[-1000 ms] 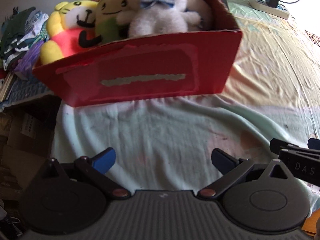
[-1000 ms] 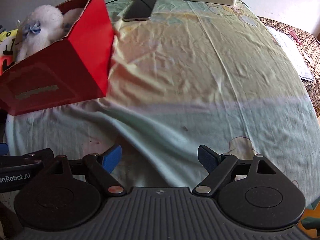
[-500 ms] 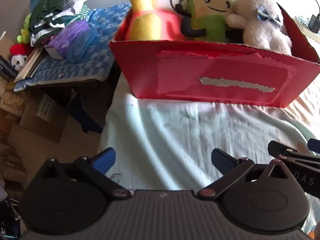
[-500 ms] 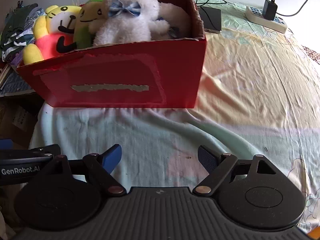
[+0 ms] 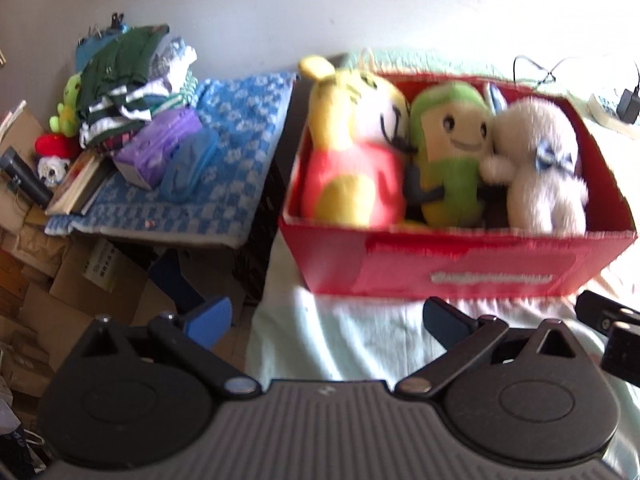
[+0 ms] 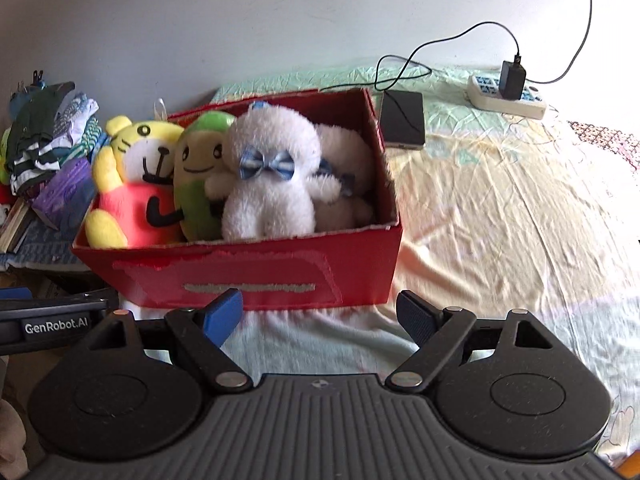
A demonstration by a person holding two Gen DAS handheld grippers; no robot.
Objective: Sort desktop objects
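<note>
My left tongs [image 5: 326, 320] and my right tongs [image 6: 320, 312] are both spread wide with nothing between the blue pads, held low just short of the near wall of the red box [image 6: 256, 276]. The box sits on the bed and is packed: the yellow tiger toy [image 6: 136, 184] at the left, the green toy [image 6: 198, 172] pressed against it, the white bear with the blue bow [image 6: 268, 176] in front of a second white plush at the right end. I judge the sorting close to done, so the careful thing is to check for strays before reaching in. If I do tuck a toy down, I should press on its soft belly from above, not push the cardboard wall, which would slide on the sheet.

The bedsheet [image 6: 500, 208] is wrinkled, pale green and yellow. Beyond the box lie a dark flat device [image 6: 402, 120], probably a phone or power bank, and a power strip [image 6: 508, 96]. Left of the bed, folded clothes [image 5: 132, 80] are piled on a blue checked cloth [image 5: 236, 148], with cardboard boxes [image 5: 80, 280] below; that view is blurred.
</note>
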